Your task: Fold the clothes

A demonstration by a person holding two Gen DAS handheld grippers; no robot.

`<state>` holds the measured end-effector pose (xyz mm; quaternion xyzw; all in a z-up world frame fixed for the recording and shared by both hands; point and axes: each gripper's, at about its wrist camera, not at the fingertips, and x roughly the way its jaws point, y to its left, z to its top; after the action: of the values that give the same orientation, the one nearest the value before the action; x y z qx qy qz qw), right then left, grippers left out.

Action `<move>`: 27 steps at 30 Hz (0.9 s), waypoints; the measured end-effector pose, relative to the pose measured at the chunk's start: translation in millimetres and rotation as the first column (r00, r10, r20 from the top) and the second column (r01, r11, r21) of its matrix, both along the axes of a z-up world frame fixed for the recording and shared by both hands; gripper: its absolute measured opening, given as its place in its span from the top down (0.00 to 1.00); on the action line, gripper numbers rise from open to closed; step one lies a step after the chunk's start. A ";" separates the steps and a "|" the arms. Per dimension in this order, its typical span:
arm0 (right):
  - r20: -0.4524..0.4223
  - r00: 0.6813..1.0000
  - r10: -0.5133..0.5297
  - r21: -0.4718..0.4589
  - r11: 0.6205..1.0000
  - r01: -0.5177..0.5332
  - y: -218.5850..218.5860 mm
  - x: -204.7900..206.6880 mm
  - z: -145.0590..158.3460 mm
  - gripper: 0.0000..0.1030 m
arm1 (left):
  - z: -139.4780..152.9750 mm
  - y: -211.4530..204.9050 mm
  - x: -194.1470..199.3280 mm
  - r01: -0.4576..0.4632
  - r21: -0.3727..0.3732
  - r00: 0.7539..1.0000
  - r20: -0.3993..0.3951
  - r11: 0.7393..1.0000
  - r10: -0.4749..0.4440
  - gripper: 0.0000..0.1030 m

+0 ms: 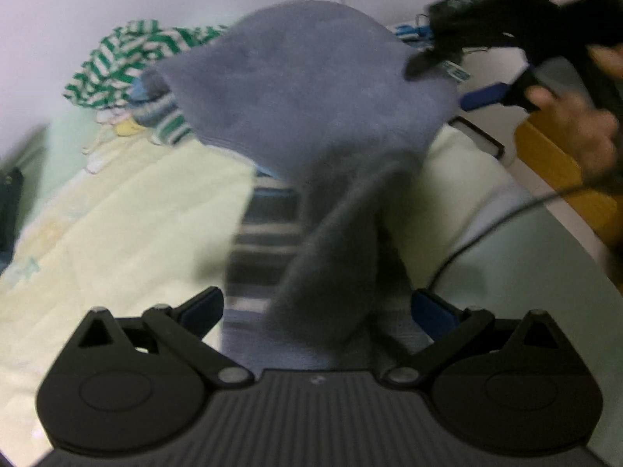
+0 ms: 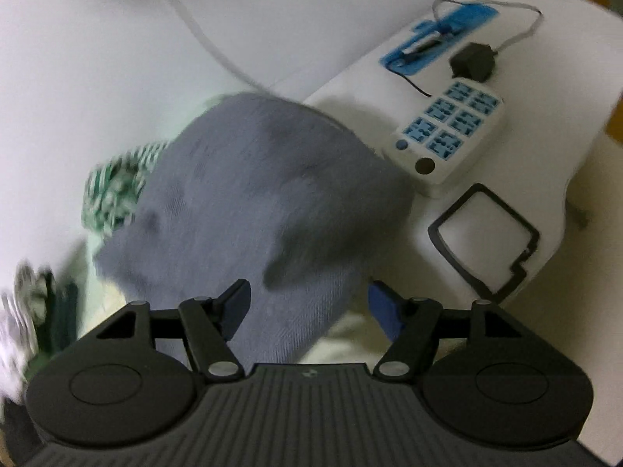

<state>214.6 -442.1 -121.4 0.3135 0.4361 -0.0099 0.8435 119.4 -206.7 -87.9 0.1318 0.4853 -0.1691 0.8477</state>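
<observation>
My left gripper is spread wide, with a blurred fold of the grey-blue garment hanging between its fingers. My right gripper is spread too, the same garment draped between its fingers. Below lies a pale yellow quilt. Beyond are green-striped clothes and a white power strip with blue sockets.

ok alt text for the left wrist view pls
A grey-blue garment hangs in mid-air between the open left gripper and the right gripper, above a pale yellow blanket. A green striped garment lies behind.
</observation>
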 end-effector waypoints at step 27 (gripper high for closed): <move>0.464 0.852 0.242 -0.206 0.965 -0.162 72.4 -91.1 138.4 0.84 | 72.8 89.9 -81.7 0.093 -0.268 0.976 0.216 0.959 -0.035 0.01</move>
<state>123.5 -369.7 17.0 0.1898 0.2387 0.1230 0.9444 37.6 -116.7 -15.1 0.0449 0.3604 -0.2477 0.8982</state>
